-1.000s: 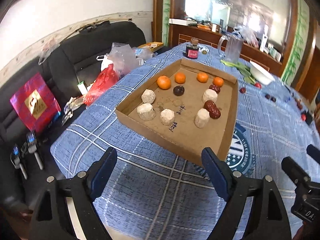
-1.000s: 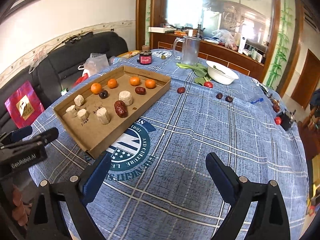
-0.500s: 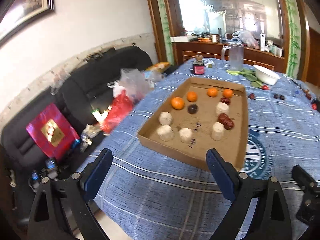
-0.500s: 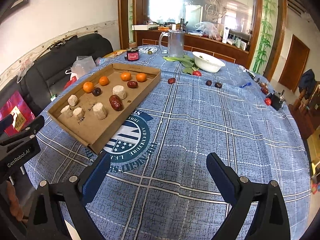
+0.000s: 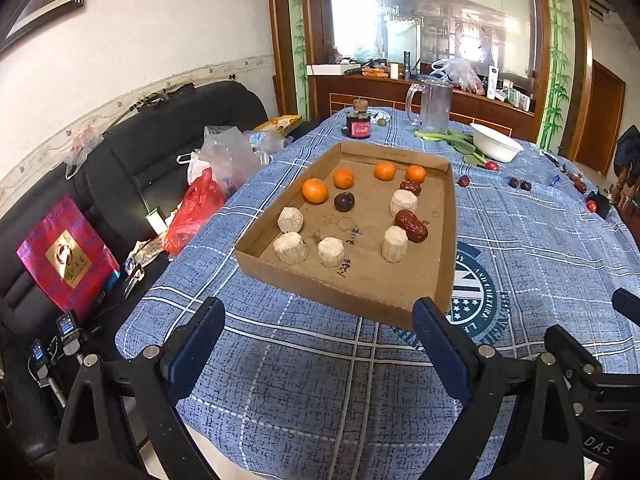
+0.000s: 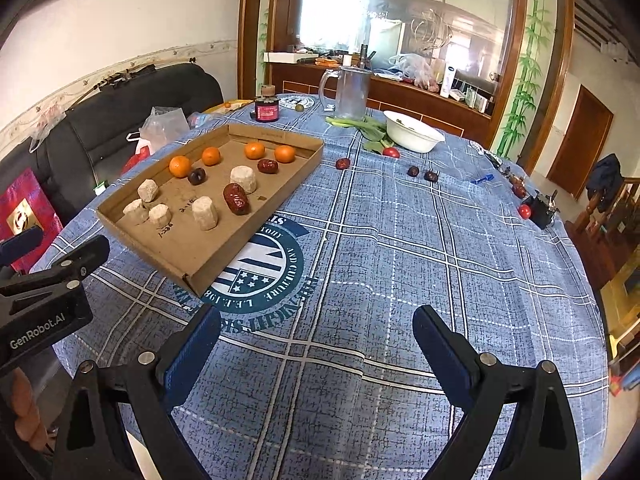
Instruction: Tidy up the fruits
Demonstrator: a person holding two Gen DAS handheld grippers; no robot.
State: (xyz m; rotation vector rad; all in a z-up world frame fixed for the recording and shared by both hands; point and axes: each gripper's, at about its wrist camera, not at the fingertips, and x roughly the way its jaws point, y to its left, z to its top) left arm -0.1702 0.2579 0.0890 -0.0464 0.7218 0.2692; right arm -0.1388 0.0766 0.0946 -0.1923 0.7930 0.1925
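A shallow cardboard tray (image 5: 320, 280) (image 6: 192, 252) lies on the blue checked tablecloth. In it are several oranges (image 5: 315, 190) along the far side, a dark plum (image 5: 344, 201), two red dates (image 5: 411, 225) and several pale cylindrical pieces (image 5: 291, 219). Loose dates (image 6: 342, 163) and small red fruits (image 6: 391, 152) lie on the cloth to the tray's right. My left gripper (image 5: 320, 320) hangs open just before the tray's near wall, with nothing between its fingers. My right gripper (image 6: 316, 324) is open over bare cloth, right of the tray's near corner.
A white bowl (image 6: 412, 136), greens (image 6: 360, 124), a glass jug (image 6: 352, 92) and a dark jar (image 6: 267, 109) stand at the table's far side. A black sofa (image 5: 160, 140) with plastic bags lies left of the table. A small black object (image 6: 542, 208) sits near the right edge.
The left view has tilted up and rolled level, and its jaws stand a little wider. The right gripper has drifted slightly, so the tray sits further left in its view.
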